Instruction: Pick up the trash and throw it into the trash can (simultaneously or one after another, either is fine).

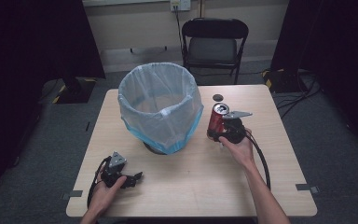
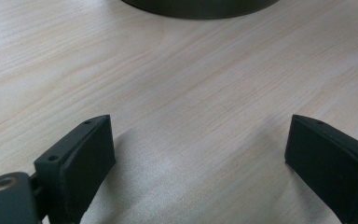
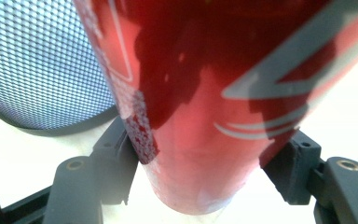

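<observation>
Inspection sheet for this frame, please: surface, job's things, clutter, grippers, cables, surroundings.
Surface: light wooden table, bare near the person.
Job's things: red can upright, beside the mesh bin lined with a bag.
Clutter: small dark disc behind the can.
Grippers: right gripper clamped on the can; left gripper open, low over the table.
Cables: black cable trails from the right gripper.
Surroundings: folding chair, dark curtains.
</observation>
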Available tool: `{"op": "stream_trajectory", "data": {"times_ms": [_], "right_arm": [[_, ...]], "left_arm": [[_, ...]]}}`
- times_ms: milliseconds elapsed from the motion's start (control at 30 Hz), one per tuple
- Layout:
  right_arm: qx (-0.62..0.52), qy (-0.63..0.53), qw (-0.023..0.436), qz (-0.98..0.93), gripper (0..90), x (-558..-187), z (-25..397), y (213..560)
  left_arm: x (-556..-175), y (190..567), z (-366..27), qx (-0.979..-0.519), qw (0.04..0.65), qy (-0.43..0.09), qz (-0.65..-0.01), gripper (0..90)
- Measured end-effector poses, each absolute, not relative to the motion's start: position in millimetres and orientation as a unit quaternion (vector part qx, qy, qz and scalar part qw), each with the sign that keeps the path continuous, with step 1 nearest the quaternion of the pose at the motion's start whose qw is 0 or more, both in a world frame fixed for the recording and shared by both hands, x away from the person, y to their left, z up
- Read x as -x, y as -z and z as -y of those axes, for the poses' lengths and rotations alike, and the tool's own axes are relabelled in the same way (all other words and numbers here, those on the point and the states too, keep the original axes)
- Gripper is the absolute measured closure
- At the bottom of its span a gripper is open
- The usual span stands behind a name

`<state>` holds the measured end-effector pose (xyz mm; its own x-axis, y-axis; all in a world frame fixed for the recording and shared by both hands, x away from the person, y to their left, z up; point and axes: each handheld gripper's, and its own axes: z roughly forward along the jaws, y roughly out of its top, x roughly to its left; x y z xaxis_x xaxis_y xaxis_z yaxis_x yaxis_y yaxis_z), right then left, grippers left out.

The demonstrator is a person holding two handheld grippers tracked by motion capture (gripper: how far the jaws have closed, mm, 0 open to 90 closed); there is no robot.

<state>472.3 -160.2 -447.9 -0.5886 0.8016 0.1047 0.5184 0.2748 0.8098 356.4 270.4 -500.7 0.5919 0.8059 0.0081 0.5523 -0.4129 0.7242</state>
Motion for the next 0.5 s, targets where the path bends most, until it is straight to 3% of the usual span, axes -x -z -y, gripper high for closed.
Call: {"op": "stream_trajectory", "data": {"times_ms": [500], "right_arm": [[-0.433, -0.453, 0.168, -0.761, 34.2, -458, 173, 419]], "left_arm": [[-356, 501, -270, -0.821, 0.350, -0.181, -0.413, 7.7]]}}
